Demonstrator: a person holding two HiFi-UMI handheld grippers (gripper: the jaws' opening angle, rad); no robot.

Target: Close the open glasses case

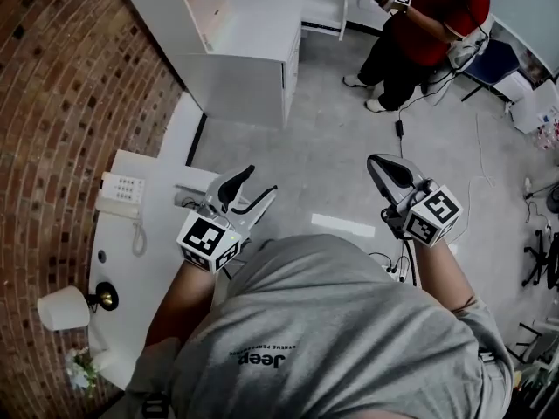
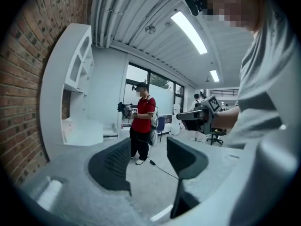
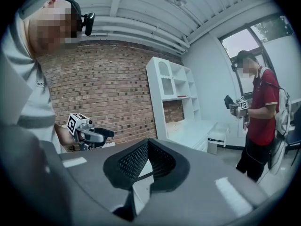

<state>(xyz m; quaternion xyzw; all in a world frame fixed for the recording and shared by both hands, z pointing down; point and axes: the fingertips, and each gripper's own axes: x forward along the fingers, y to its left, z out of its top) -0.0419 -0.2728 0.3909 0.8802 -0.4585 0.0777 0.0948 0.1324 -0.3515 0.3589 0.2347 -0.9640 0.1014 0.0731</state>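
Note:
No glasses case shows in any view. In the head view I hold both grippers up in front of my chest, over the grey floor. My left gripper [image 1: 262,180] is open, its two fingers spread with nothing between them; in the left gripper view [image 2: 149,147] only floor and a distant person show through the gap. My right gripper [image 1: 374,161] is shut and empty, and in the right gripper view [image 3: 148,143] its pads meet at the tips. Each gripper sees the other: the right gripper [image 2: 200,116] and the left gripper [image 3: 94,134].
A white desk [image 1: 162,182] along the brick wall at left carries a telephone [image 1: 120,195], a small lamp [image 1: 65,308] and flowers. A white cabinet with shelves [image 1: 244,42] stands ahead. A person in a red shirt [image 1: 432,11] stands at the far right. Cables [image 1: 476,177] lie on the floor.

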